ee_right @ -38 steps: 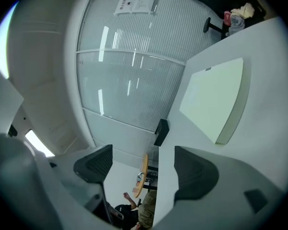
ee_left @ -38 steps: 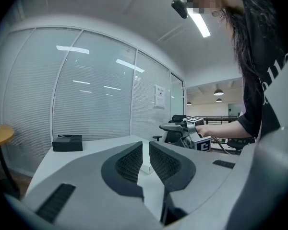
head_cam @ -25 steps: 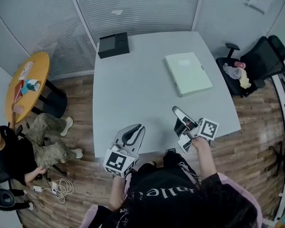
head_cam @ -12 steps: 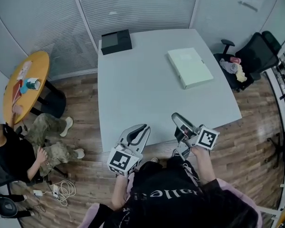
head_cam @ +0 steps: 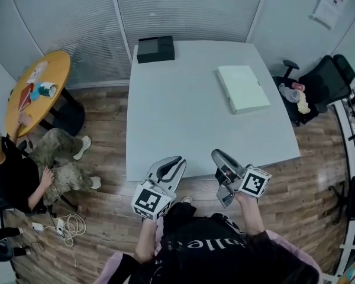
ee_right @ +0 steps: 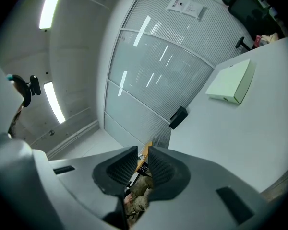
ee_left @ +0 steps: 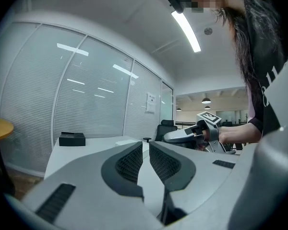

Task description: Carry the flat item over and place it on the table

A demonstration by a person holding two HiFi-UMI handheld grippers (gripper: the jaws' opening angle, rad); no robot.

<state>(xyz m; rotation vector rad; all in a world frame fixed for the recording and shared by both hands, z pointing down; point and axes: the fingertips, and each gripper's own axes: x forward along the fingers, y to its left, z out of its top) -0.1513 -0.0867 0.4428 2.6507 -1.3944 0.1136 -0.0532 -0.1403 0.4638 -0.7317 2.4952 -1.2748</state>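
Flat box (head_cam: pixel 242 89) 1, black box (head_cam: pixel 155 48) 1; left claw (head_cam: pixel 174 160) closed, right claw (head_cam: pixel 216 154) closing, empty.

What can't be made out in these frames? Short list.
- Wall notice, head view: print too small to read.
- Pale green flat item, head view: box or folder, too small to tell.
- Things on the round orange table, head view: too small to identify.
- Seated person, head view: face blurred, body cut by the left edge.
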